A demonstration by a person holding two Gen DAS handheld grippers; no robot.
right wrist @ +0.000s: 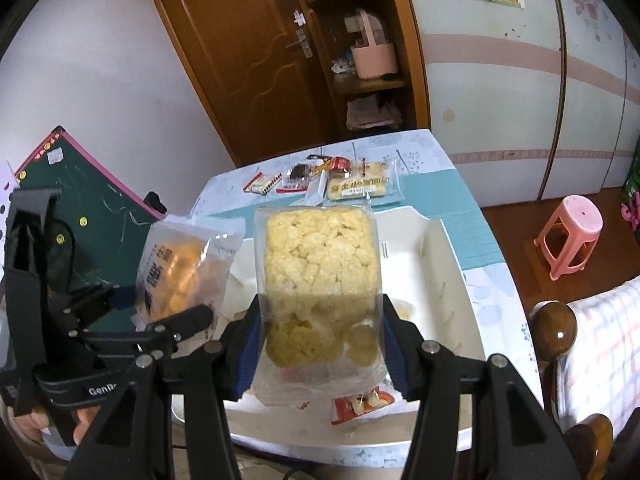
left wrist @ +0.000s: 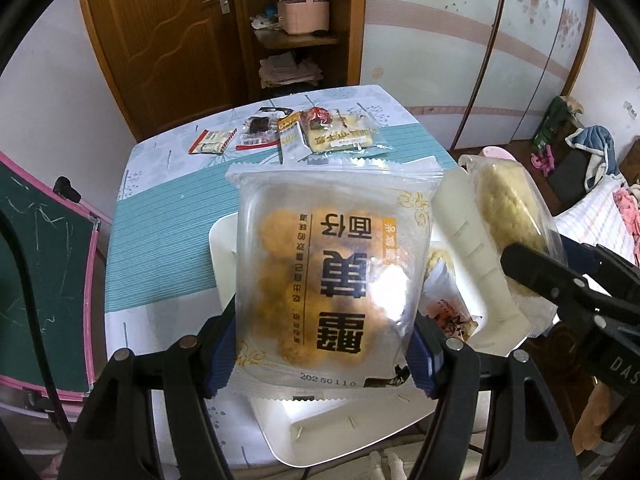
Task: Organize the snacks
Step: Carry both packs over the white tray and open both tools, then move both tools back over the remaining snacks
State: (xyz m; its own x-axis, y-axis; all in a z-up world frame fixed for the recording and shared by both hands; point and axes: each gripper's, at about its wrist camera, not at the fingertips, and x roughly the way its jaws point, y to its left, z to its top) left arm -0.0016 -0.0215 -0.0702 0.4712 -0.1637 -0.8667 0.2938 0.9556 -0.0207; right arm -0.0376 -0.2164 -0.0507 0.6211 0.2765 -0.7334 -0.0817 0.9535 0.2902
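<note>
The left gripper (left wrist: 320,354) has its jaws clamped on a yolk-pastry packet (left wrist: 334,268), long axis pointing away, above the white tray (left wrist: 336,436) on the table (left wrist: 160,248). The right gripper (right wrist: 320,354) likewise grips a rice-crisp packet (right wrist: 320,276), lengthwise forward, over the tray.

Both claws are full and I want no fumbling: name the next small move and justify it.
Probably lower the left claw and release its egg-bread packet into the white tray. The packet hangs clamped right above the tray, which already holds a red-printed snack, while the right claw holds the pale crisp-cake packet beside it, also above the tray.
</note>
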